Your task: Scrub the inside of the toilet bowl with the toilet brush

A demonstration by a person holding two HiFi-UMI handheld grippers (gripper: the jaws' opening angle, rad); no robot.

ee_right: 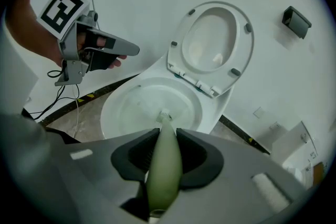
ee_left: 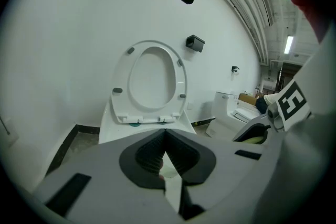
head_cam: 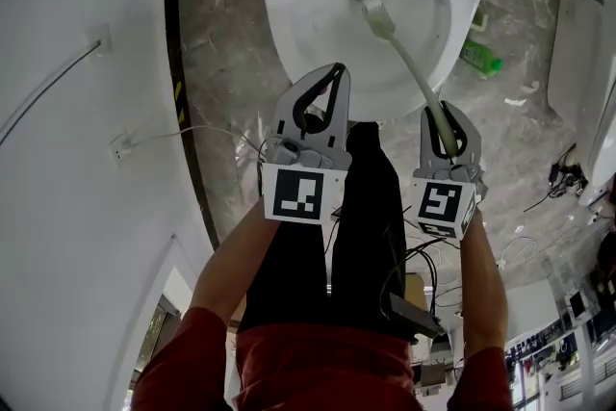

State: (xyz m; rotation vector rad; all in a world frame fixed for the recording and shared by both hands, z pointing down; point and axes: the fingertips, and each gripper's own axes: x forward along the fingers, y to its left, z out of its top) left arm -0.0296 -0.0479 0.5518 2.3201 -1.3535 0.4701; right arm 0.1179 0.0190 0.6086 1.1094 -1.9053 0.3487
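We hold the pale green plastic toilet brush (head_cam: 412,64) in the right gripper (head_cam: 446,115), whose jaws are clamped on the thick end of its handle. From there the handle slopes down over the near rim of the white ceramic toilet bowl (head_cam: 279,24). The brush's white bristled head lies inside the bowl, close to the drain at its bottom. In the right gripper view the handle (ee_right: 164,165) fills the gap between that gripper's (ee_right: 165,136) dark ribbed pads, and the head shows just past them, down in the bowl (ee_right: 113,105).

The left gripper (head_cam: 335,74) hovers over the bowl's near rim, left of the brush. Its jaws are pressed together with nothing between them, and its own view shows the tips (ee_left: 165,136) meeting.

The oval white plastic seat (ee_right: 212,44) stands raised behind the bowl, leaning on the white wall (ee_left: 63,34). A small green plastic item (head_cam: 479,56) lies on the grey marble floor (head_cam: 221,43) just right of the bowl.
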